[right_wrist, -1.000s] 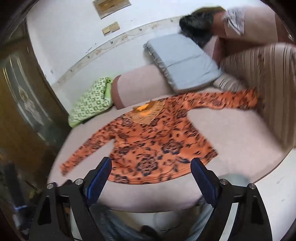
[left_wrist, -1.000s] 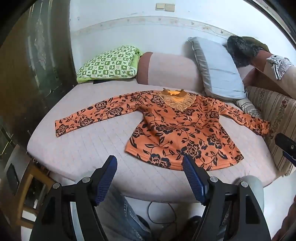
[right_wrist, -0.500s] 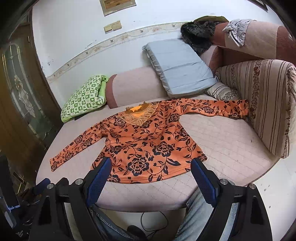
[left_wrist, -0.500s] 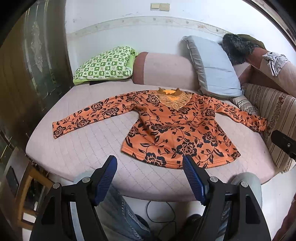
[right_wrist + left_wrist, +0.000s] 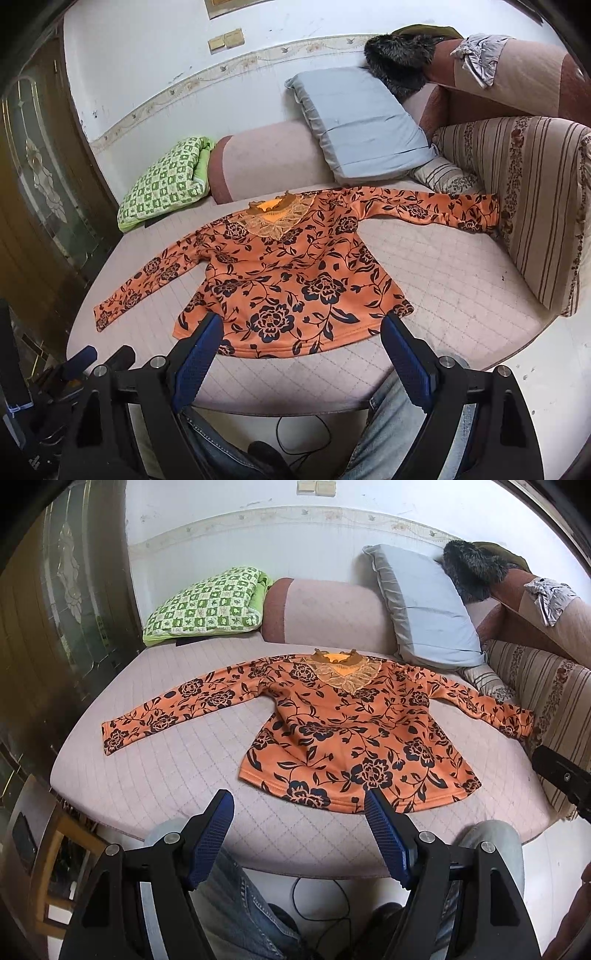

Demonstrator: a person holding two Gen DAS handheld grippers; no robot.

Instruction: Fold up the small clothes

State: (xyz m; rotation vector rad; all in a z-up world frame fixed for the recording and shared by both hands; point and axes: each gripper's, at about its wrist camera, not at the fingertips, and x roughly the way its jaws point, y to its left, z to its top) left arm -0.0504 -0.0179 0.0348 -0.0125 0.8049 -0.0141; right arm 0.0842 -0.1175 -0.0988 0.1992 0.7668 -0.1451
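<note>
Hovering short of pink quilted sofa seat's (image 5: 177, 775) front edge, left gripper (image 5: 299, 834) and right gripper (image 5: 301, 354) gaped wide, empty. Orange black-flowered long-sleeved top (image 5: 354, 738) lay flat mid-seat, right cuff against striped armrest (image 5: 535, 206). Risk judged: cuff snagging there, stretchy knit bunching, fold skewing.

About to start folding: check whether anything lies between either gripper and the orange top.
Nothing visible does. The orange floral top lies spread flat on the pink cushion, and only bare cushion separates it from the open left gripper and right gripper.

Both wrist cameras look forward and down from the sofa's front edge, above the person's knees; both share the orange floral blouse (image 5: 354, 738) (image 5: 291, 277), well ahead.
</note>
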